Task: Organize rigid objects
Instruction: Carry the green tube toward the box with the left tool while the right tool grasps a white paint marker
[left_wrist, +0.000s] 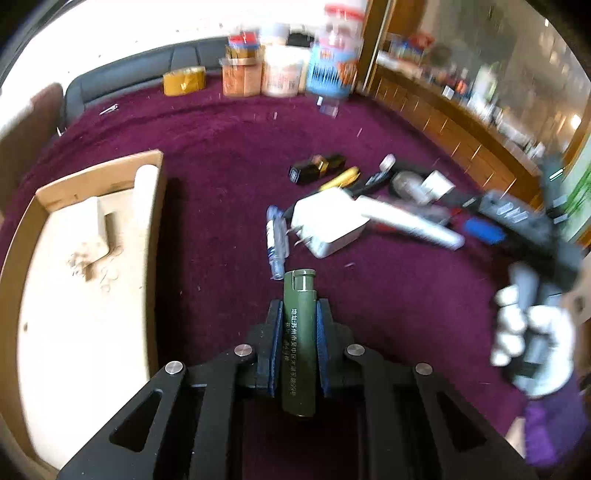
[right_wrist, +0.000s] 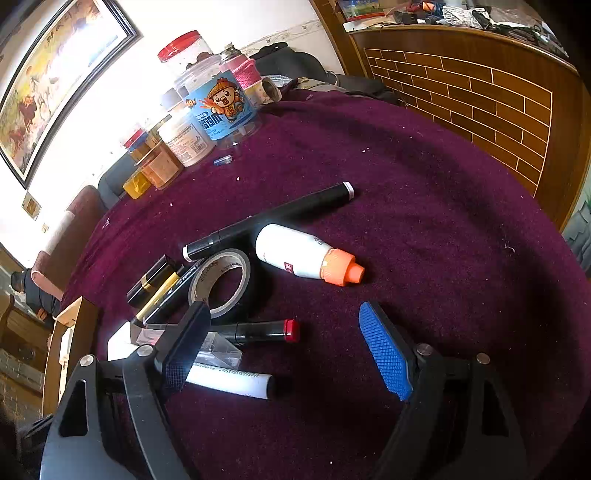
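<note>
A green cylindrical tube (left_wrist: 300, 343) with white printed characters is clamped between the closed jaws of the left gripper (left_wrist: 300, 325), and it is held above the purple cloth-covered surface (left_wrist: 221, 155), its far end projecting beyond the jaws. To the left of it, a shallow cardboard tray (left_wrist: 155, 206) is seen, in which a pale block (left_wrist: 92, 221) and a pale roll (left_wrist: 142, 192) are lying. Just beyond the tube, a clear pen (left_wrist: 276, 243) and a white charger (left_wrist: 327, 221) are found on the surface. The jaws of the right gripper (right_wrist: 284, 347) are spread wide and nothing is held between them. Ahead of them, a loose cluster is laid out: a roll of black tape (right_wrist: 221, 282), a white bottle with an orange cap (right_wrist: 306, 256), a long black marker (right_wrist: 269, 219), a red-capped black tube (right_wrist: 266, 330) and a white pen (right_wrist: 232, 380), the last partly hidden behind the left jaw. Jars (right_wrist: 210, 99) are grouped at the far edge.
</note>
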